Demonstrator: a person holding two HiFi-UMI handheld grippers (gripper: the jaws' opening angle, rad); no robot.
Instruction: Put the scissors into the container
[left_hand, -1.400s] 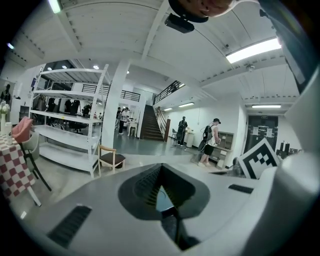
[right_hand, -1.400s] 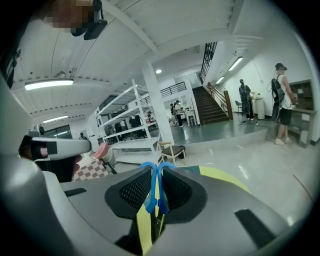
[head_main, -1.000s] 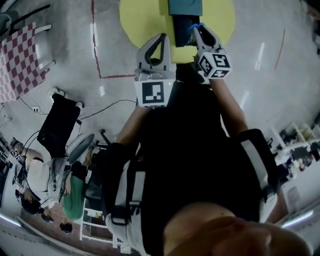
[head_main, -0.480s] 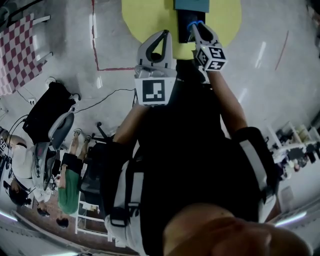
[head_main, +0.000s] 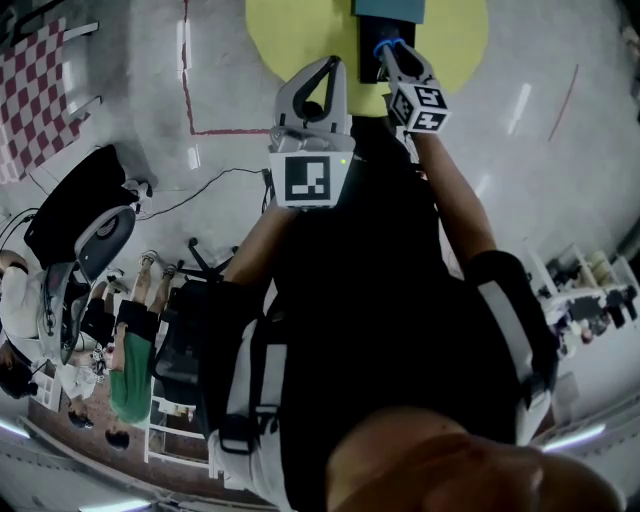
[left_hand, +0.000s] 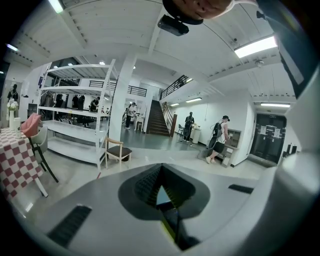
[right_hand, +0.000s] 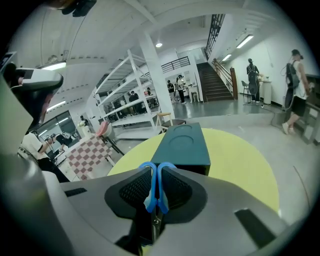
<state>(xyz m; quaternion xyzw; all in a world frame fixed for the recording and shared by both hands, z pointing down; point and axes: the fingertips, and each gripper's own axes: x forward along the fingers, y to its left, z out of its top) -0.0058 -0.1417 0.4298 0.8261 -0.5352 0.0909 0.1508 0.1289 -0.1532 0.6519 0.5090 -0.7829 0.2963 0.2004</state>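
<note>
Left gripper (head_main: 325, 72) is being held clenched, tips pressed together with nothing in between, sitting at about 9 o'clock of the other one. Right gripper (head_main: 388, 48) is being held clamped on the scissors (right_hand: 155, 186), with the blue handle loops squeezed flat between the jaws, so they're not in the box yet. Around them, a checkered table (head_main: 30, 100) is being shown way off at 10 o'clock. The dark teal container (right_hand: 183, 144) is being faced at 12 o'clock, just past the right jaws, on the round yellow table (right_hand: 237, 167).
</note>
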